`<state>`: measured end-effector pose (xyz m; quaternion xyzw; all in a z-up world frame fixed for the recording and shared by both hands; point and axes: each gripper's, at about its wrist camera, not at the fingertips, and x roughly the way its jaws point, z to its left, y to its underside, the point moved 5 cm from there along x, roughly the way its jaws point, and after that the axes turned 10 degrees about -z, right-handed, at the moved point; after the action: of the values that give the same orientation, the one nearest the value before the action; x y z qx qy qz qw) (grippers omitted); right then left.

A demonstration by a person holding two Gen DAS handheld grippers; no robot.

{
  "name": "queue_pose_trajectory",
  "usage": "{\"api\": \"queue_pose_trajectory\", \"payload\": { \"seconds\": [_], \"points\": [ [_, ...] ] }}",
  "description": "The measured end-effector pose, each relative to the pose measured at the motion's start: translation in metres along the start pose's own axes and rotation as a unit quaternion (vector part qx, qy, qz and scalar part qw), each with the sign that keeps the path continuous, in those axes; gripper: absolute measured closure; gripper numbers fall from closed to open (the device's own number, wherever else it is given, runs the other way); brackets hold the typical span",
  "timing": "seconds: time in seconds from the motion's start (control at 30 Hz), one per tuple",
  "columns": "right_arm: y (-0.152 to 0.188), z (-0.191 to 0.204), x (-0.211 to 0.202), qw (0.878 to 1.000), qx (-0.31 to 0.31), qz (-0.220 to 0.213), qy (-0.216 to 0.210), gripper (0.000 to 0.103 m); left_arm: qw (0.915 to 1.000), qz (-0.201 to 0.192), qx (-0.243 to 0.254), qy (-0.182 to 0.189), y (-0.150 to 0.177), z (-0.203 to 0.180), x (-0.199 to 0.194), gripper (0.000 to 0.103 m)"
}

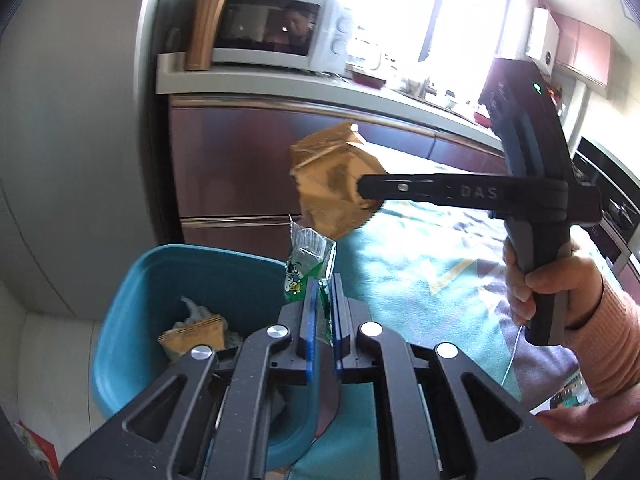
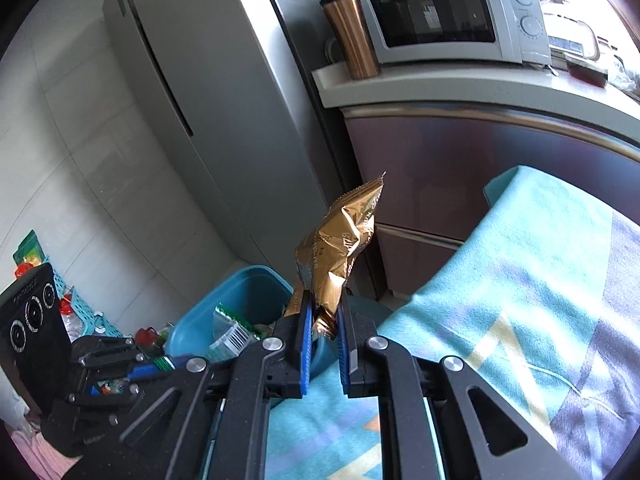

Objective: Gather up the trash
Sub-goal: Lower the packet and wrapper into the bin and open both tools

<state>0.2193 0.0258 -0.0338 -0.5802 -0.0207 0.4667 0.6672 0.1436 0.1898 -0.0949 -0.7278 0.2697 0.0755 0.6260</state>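
Note:
My left gripper (image 1: 322, 285) is shut on a green and silver wrapper (image 1: 308, 258) and holds it at the right rim of the blue bin (image 1: 132, 280). My right gripper (image 2: 323, 307) is shut on a crumpled gold wrapper (image 2: 340, 248), held upright next to the bin (image 2: 236, 292). In the left wrist view the right gripper (image 1: 370, 196) reaches in from the right with the gold wrapper (image 1: 332, 184) above the green one. The bin holds a gold packet (image 1: 196, 336) and white paper. The left gripper (image 2: 224, 332) shows low left in the right wrist view.
A teal patterned blanket (image 2: 520, 280) covers the surface to the right of the bin. Behind stand brown cabinet drawers (image 1: 240, 160), a counter with a microwave (image 1: 272, 28) and a copper tumbler (image 1: 204, 28), and a grey fridge (image 2: 200, 100). Clutter lies on the floor at left (image 2: 80, 312).

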Motion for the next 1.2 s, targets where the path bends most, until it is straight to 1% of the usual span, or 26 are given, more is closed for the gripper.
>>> {"api": "queue_pose_trajectory", "payload": {
  "seconds": [0.13,0.23,0.3,0.6,1.0,1.07,1.2],
  "points": [
    [0.002,0.009,-0.003,1.000,-0.003,0.001,-0.012,0.093,0.9995,-0.002,-0.009,-0.030,0.000,0.009,-0.012,0.096],
    [0.004,0.017,-0.004,1.000,-0.007,0.005,-0.021,0.093,0.9985,-0.002,-0.004,-0.055,0.001,0.014,-0.020,0.096],
    [0.006,0.023,-0.005,1.000,-0.011,0.006,-0.029,0.093,0.9984,-0.002,-0.009,-0.055,0.002,0.016,-0.024,0.096],
    [0.014,0.045,-0.005,0.998,-0.029,0.021,-0.055,0.093,0.9964,-0.004,-0.018,-0.082,0.004,0.031,-0.038,0.096],
    [0.035,0.063,0.003,0.996,-0.040,0.045,-0.068,0.093,0.9943,-0.001,-0.020,-0.105,0.008,0.040,-0.041,0.096],
    [0.038,0.064,0.004,0.995,-0.040,0.051,-0.070,0.093,0.9934,0.000,-0.017,-0.114,0.008,0.041,-0.039,0.096],
    [0.043,0.067,0.012,0.994,-0.045,0.066,-0.072,0.093,0.9925,0.005,-0.020,-0.121,0.010,0.042,-0.035,0.095]
  ]
}}
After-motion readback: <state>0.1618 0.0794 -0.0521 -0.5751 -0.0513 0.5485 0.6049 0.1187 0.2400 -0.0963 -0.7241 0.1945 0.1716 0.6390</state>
